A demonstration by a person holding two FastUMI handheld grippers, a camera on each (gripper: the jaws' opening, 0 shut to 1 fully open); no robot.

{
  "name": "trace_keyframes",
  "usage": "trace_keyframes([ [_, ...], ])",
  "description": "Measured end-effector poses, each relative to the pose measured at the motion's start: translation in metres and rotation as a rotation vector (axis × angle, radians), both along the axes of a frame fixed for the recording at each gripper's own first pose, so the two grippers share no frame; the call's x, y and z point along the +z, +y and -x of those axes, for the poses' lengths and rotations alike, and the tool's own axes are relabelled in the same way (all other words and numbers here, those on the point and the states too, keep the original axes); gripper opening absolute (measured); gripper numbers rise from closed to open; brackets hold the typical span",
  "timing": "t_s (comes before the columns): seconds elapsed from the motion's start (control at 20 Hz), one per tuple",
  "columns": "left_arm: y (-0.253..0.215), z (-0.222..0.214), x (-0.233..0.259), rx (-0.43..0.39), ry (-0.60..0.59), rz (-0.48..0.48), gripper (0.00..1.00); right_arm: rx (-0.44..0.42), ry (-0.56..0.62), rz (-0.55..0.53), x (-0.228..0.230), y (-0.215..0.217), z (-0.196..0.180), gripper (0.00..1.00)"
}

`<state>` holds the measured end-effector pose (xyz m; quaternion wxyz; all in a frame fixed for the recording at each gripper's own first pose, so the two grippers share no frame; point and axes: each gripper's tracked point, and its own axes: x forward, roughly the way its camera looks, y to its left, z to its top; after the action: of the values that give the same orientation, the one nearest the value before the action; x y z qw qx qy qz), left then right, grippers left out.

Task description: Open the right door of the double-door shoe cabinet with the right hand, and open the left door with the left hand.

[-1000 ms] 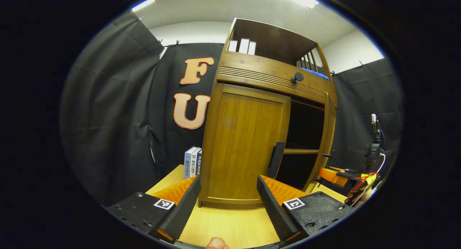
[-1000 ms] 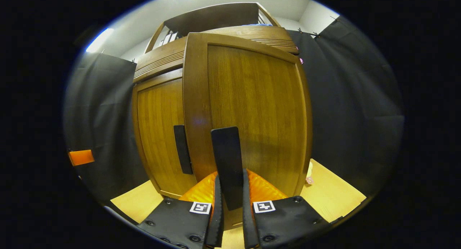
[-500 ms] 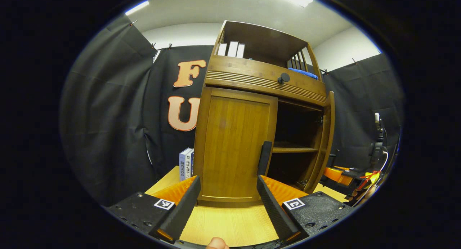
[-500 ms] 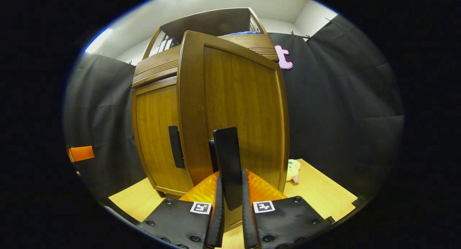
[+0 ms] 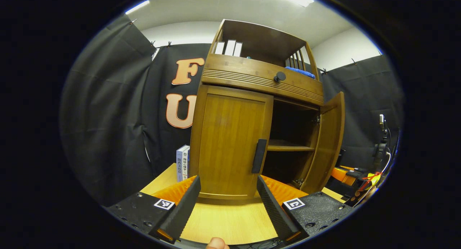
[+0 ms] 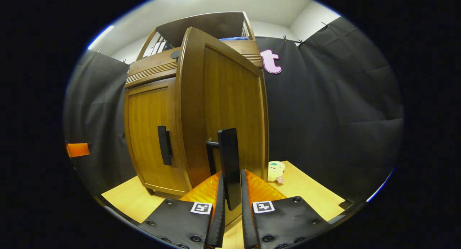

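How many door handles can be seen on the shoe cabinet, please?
2. One handle is on the closed left door, at its inner edge. The other handle is on the open right door, clamped in the right gripper.

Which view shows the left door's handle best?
Left gripper view: the left door handle faces the camera, ahead of the open left gripper. Right gripper view shows it off to the side, at an angle.

From low over the table (image 5: 230, 223) we face the shoe cabinet (image 5: 259, 79) front; the right gripper view sits close against its right door (image 6: 230, 97), sharing the left door (image 6: 147, 133).
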<state>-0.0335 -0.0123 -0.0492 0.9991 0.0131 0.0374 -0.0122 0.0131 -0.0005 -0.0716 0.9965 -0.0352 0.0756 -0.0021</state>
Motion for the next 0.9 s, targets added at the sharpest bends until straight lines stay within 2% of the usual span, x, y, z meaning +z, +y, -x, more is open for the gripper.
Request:
trace_keyframes([
  [0.05, -0.002, 0.0, 0.0, -0.004, 0.001, 0.001, 0.92, -0.01, -0.004, 0.004, 0.002, -0.005, 0.003, 0.28],
  [0.1, -0.005, -0.001, -0.001, -0.009, 0.002, 0.003, 0.94, -0.026, 0.001, 0.007, 0.0, -0.011, 0.001, 0.28],
  [0.15, -0.008, -0.001, -0.001, -0.014, 0.003, 0.005, 0.92, -0.045, -0.016, 0.007, 0.005, -0.017, 0.005, 0.11],
  [0.2, -0.011, -0.002, -0.002, -0.019, 0.003, 0.005, 0.92, -0.051, -0.006, 0.018, 0.002, -0.022, 0.009, 0.15],
  [0.3, -0.016, -0.004, -0.003, -0.024, 0.005, 0.004, 0.92, -0.052, -0.012, 0.009, 0.006, -0.028, 0.011, 0.14],
  [0.35, -0.019, -0.006, -0.005, -0.028, 0.007, 0.003, 0.94, -0.057, -0.016, 0.007, 0.007, -0.033, 0.012, 0.11],
  [0.4, -0.022, -0.006, -0.006, -0.029, 0.009, 0.002, 0.94, -0.061, -0.015, 0.007, 0.007, -0.038, 0.014, 0.15],
  [0.45, -0.026, -0.006, -0.006, -0.032, 0.012, 0.001, 0.94, -0.063, -0.019, 0.005, 0.008, -0.043, 0.016, 0.1],
  [0.5, -0.029, -0.006, -0.007, -0.036, 0.014, -0.002, 0.95, -0.064, -0.022, 0.002, 0.008, -0.047, 0.018, 0.14],
  [0.55, -0.033, -0.006, -0.006, -0.038, 0.015, -0.006, 0.92, -0.065, -0.025, -0.003, 0.009, -0.051, 0.019, 0.1],
  [0.6, -0.037, -0.008, -0.005, -0.04, 0.013, -0.011, 0.92, -0.066, -0.028, -0.007, 0.01, -0.055, 0.02, 0.14],
  [0.65, -0.041, -0.009, -0.003, -0.042, 0.01, -0.014, 0.92, -0.068, -0.03, -0.009, 0.011, -0.059, 0.022, 0.1],
  [0.8, -0.051, -0.015, -0.001, -0.046, -0.003, -0.024, 0.94, -0.085, -0.037, -0.009, 0.012, -0.075, 0.032, 0.14],
  [0.85, -0.055, -0.017, 0.0, -0.05, -0.007, -0.028, 0.92, -0.094, -0.04, -0.01, 0.013, -0.082, 0.034, 0.14],
  [0.9, -0.059, -0.018, 0.0, -0.052, -0.01, -0.034, 0.92, -0.102, -0.044, -0.015, 0.013, -0.089, 0.036, 0.1],
])
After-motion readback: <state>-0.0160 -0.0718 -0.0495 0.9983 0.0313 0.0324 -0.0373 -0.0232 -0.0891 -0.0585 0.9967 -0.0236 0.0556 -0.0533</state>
